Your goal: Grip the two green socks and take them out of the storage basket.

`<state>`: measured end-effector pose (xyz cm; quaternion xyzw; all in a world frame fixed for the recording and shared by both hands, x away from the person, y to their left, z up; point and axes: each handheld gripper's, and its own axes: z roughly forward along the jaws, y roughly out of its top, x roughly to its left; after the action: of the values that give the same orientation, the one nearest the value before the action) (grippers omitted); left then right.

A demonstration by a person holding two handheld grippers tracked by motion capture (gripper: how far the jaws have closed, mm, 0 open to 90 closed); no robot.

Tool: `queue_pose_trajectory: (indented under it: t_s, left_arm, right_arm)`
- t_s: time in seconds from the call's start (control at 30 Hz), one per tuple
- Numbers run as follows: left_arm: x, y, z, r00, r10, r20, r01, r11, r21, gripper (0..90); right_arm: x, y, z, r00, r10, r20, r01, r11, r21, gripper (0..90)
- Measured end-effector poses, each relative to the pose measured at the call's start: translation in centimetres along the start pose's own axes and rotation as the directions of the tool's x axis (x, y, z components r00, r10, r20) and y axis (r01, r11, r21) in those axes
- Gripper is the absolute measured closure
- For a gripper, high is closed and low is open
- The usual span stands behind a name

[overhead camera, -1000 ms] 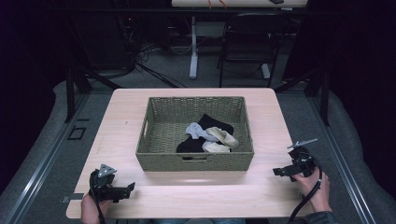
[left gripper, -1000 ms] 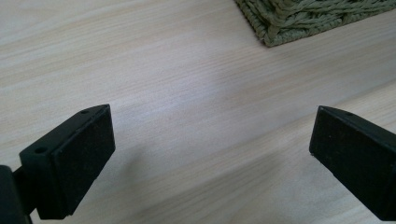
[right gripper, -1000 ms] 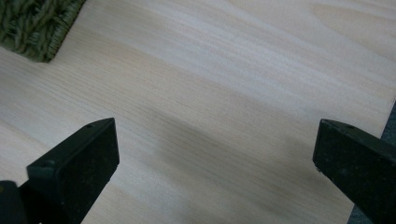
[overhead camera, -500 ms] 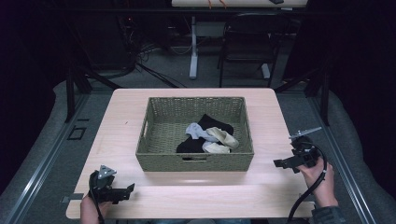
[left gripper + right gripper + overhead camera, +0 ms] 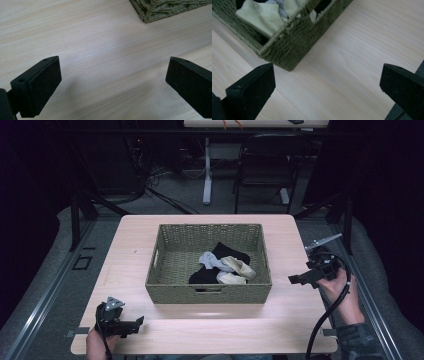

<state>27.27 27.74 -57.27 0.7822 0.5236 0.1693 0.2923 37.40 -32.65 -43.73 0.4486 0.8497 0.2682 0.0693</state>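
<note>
1. One woven basket (image 5: 210,292) sits at the middle of the table (image 5: 140,240), its long near wall facing the person.
2. Socks (image 5: 222,269) lie in a small heap toward the basket's right near part: at least one black, one grey-white and two cream pieces can be made out, but they overlap, so an exact count cannot be told.
3. In the right gripper view the basket's corner (image 5: 289,50) is cut off by the top edge; cream cloth (image 5: 259,16) shows over the rim, and pale cloth shows through the handle slot.
4. In the left gripper view a corner of the basket (image 5: 160,10) alone enters at the top, cut off by the frame.
5. The left gripper (image 5: 135,325) rests low at the table's near left corner, well apart from the basket, jaws spread wide with bare wood between them (image 5: 112,82).
6. The right gripper (image 5: 295,280) is held just above the table's right edge, near the basket's right near corner, jaws wide apart and empty (image 5: 327,87).
7. Two hands (image 5: 340,290) hold the two grippers; the left hand is mostly cut off by the bottom edge.
</note>
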Motion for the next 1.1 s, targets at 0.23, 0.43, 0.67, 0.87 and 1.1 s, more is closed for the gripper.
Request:
queue_pose_trajectory:
  t_s: [0.23,0.43,0.67,0.87,1.1]
  left_arm:
    - [-0.1,0.0,0.0,1.0000,0.004,0.002,-0.004,1.0000,-0.001,0.1]
    - [0.0,0.1,0.0,1.0000,0.005,0.000,-0.005,1.0000,-0.001,0.1]
    - [0.0,0.0,0.0,1.0000,0.005,0.002,-0.005,1.0000,-0.002,0.1]
    - [0.0,0.0,0.1,0.9999,0.007,0.008,-0.007,1.0000,-0.001,0.1]
    - [0.0,0.0,0.0,0.9999,0.007,0.008,-0.007,1.0000,-0.003,0.1]
  right_arm:
    - [1.1,2.7,-0.4,0.9988,-0.047,-0.013,0.047,0.999,0.014,0.0]
    - [2.3,5.4,-0.3,0.9936,-0.113,-0.013,0.113,0.993,0.043,0.0]
    - [4.1,8.7,0.8,0.9821,-0.187,-0.024,0.188,0.979,0.078,0.0]
    - [5.5,11.4,2.9,0.9721,-0.233,-0.029,0.234,0.967,0.104,1.0]
    - [6.8,13.1,5.1,0.9666,-0.254,-0.031,0.256,0.958,0.127,7.6]
